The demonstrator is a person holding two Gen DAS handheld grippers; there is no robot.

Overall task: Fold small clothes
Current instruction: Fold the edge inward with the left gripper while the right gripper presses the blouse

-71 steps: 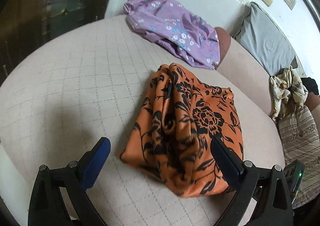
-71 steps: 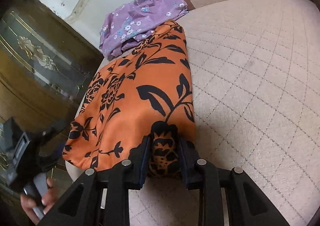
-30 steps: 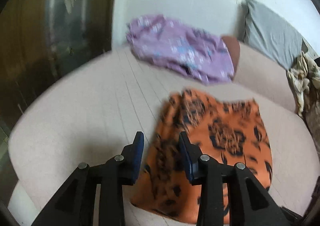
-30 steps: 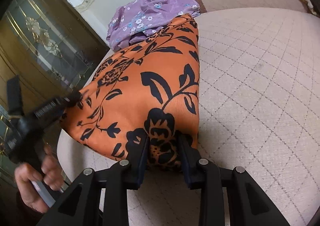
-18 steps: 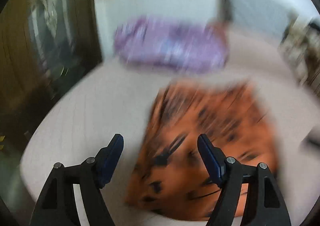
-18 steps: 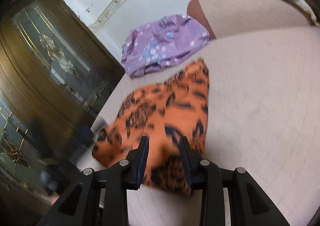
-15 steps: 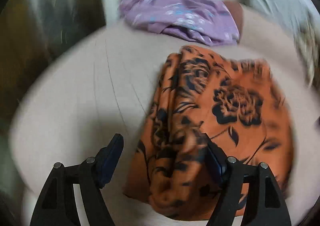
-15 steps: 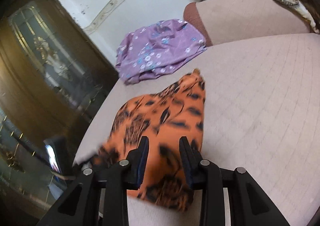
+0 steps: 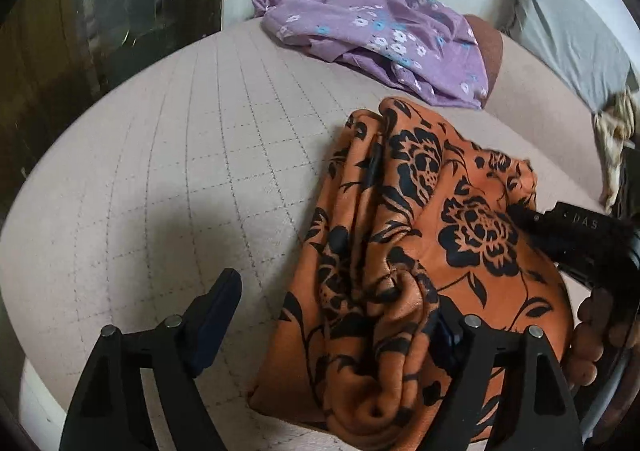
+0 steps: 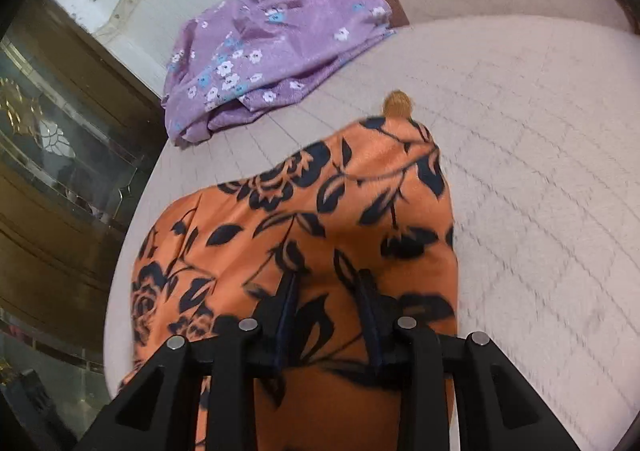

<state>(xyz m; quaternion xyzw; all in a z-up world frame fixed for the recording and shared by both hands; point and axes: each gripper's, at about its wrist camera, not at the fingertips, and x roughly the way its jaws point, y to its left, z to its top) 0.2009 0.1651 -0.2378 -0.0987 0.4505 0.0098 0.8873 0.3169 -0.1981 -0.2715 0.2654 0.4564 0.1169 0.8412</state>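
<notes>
An orange garment with a black flower print (image 9: 404, 251) lies folded and bunched on the beige quilted cushion (image 9: 180, 171). My left gripper (image 9: 332, 315) is open, its fingers straddling the garment's near left edge; the right finger is half buried in the cloth. In the right wrist view the same orange garment (image 10: 320, 219) fills the middle. My right gripper (image 10: 326, 315) is narrowly closed on its near fold. The right gripper's body also shows in the left wrist view (image 9: 572, 235), resting on the garment's right side.
A purple floral garment (image 9: 372, 27) lies at the cushion's far edge, also in the right wrist view (image 10: 264, 47). A grey pillow (image 9: 568, 39) and a crumpled cream cloth (image 9: 616, 131) lie at the right. A dark wood and glass cabinet (image 10: 52, 155) stands beside the cushion.
My left gripper closed briefly, reopened, and came down over the garment's near left edge. My right gripper lifted and shifted the orange garment, still gripping its fold.
</notes>
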